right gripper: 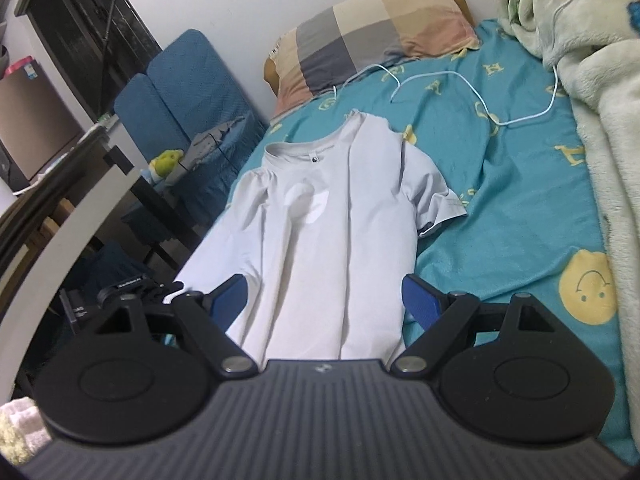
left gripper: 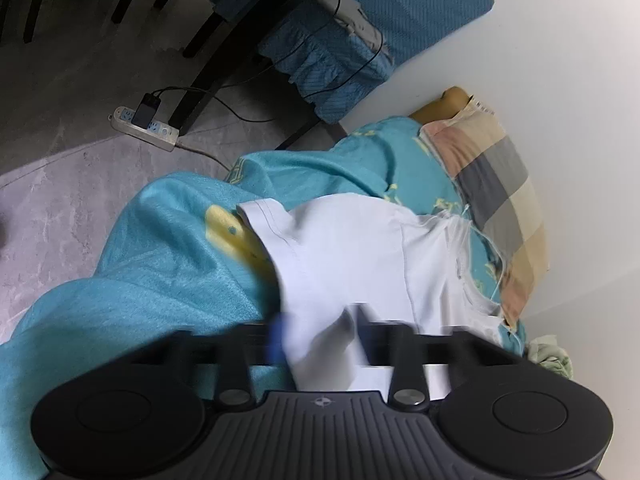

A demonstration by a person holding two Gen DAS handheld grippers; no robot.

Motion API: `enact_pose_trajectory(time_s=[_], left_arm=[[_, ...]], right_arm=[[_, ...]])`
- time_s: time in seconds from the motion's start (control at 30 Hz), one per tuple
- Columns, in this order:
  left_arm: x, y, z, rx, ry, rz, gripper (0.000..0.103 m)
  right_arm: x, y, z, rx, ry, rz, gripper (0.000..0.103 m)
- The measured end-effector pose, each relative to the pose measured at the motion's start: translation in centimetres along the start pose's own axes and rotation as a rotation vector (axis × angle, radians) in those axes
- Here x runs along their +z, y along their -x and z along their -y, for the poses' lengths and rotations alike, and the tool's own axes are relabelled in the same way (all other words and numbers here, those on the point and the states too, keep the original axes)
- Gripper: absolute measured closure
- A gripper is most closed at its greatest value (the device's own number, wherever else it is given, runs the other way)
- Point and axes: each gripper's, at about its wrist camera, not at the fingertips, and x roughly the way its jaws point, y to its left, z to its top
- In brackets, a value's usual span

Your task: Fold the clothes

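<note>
Shirt [right gripper: 320, 216] lying flat on the bed [right gripper: 500, 208].
We are clamping left tongs [left gripper: 320, 336] on its hem; right tongs [right gripper: 326, 304] are standing apart.

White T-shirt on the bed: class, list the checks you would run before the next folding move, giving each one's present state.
1. White T-shirt lies flat on the teal sheet: ok.
2. Left tongs shut on the shirt's hem: ok, though blurred.
3. Right tongs gripping the shirt: not ok, open, pads either side of the hem.
4. Right sleeve spread out: ok.
5. White cable clear of the shirt: ok.
</note>
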Motion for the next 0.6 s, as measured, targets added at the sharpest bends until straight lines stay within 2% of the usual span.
enact_pose_trajectory(time_s=[0.17,0.37,0.6], left_arm=[[1.4,0.9,3.1,-0.020,-0.108,0.022,0.098],[8.1,2.0,5.7,0.030,-0.220,0.115,0.099],[14.8,-1.0,6.3,0.288,-0.315,0.184,0.099]], right_arm=[[0.2,-0.9,0.5,-0.038,-0.006,-0.005,0.017],[0.6,-1.2,1.3,-0.066,-0.021,0.003,0.017],[1.0,-2.7,2.2,-0.087,-0.037,-0.016,0.017]])
